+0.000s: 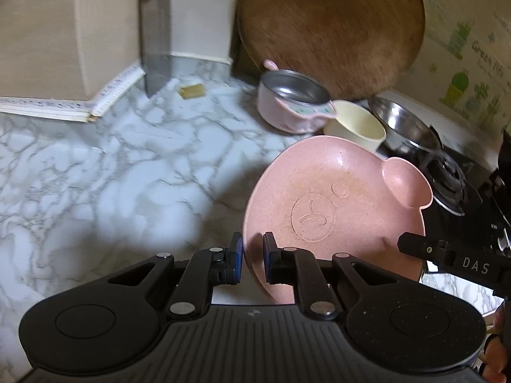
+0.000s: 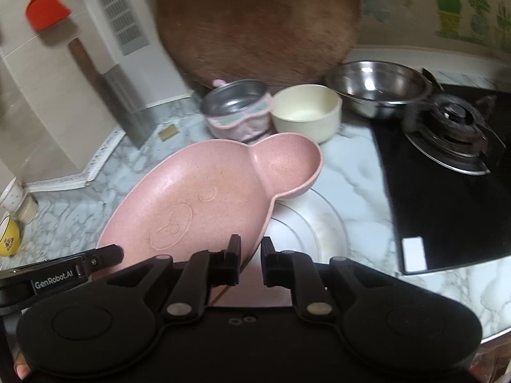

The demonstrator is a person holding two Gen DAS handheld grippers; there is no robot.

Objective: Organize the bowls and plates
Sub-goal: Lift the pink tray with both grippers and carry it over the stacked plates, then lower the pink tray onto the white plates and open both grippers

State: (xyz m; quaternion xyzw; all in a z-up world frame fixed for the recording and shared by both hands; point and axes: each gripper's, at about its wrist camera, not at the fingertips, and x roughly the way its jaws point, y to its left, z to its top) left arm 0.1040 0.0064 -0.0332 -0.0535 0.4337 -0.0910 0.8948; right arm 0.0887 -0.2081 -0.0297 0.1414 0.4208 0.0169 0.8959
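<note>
Mid-carry. Pink bear-face plate (image 1: 322, 204) is off the counter, tilted, pinched on two edges: left gripper (image 1: 252, 261) clamped narrow on its near-left rim, right gripper (image 2: 250, 263) clamped narrow on the near-right rim. In the right wrist view the plate sits partly over a white plate (image 2: 313, 226) lying flat on the marble counter (image 1: 95, 175), not touching it as far as I can tell. Prob the stack target, but that's a guess.

Done so far: only this one pickup is visible. Nothing stacked yet.

Left: pink steel-lined bowl (image 1: 292, 102), cream bowl (image 1: 357, 124) and steel bowl (image 1: 402, 127) are loose in a row at the back, in front of the round wooden board (image 1: 329, 28). Cream bowl touches the pink one; the steel bowl sits just beside the gas burner (image 2: 453, 121).

Hard to see:
- motion blur on both views, esp. background
- near end of the pink plate hidden behind both gripper bodies, so pad contact is partly inferred
- white plate mostly covered; rim cut off by the right gripper
- cups at the far left of the right wrist view are clipped, can't tell if they're in scope
</note>
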